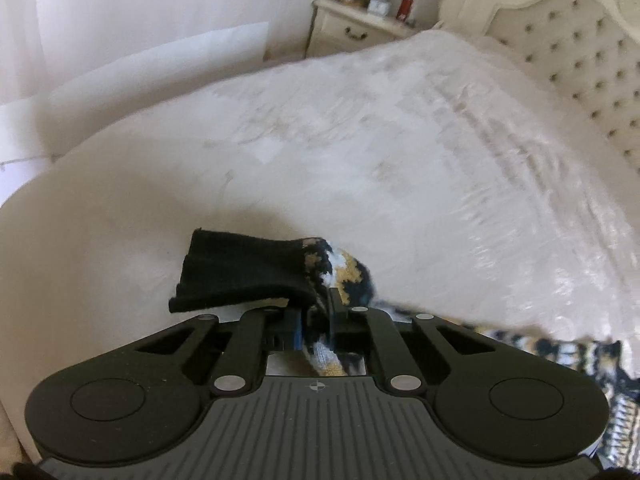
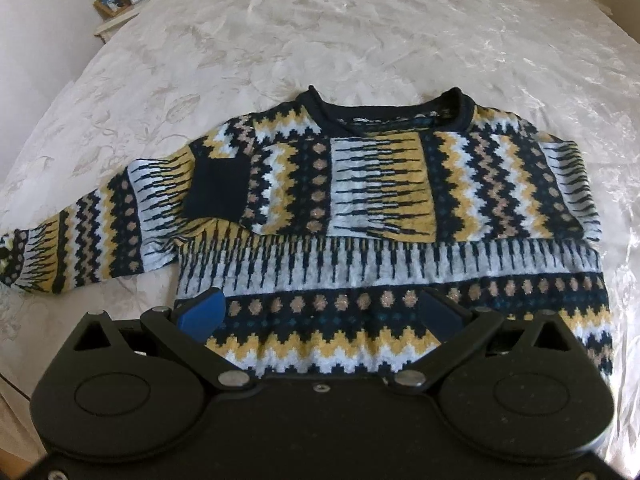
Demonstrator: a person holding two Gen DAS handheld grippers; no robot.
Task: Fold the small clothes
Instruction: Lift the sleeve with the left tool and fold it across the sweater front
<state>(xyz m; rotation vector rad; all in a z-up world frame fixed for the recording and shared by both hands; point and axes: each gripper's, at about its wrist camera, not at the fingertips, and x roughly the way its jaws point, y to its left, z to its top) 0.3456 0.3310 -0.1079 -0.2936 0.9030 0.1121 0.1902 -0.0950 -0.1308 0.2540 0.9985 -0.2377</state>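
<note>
Left gripper (image 1: 316,312) tight on sweater (image 2: 360,216) sleeve cuff (image 1: 240,272).

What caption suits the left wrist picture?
Left gripper shut on the patterned sweater's sleeve, dark cuff dangling above the bed.

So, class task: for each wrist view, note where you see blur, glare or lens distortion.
Left wrist view: fisheye bends the bed edge into an arc; the sweater at lower right is smeared, while its cuff in the left gripper is sharper. Right wrist view: glare on the shiny bedspread at right; sweater sharp; corners vignetted black.
</note>
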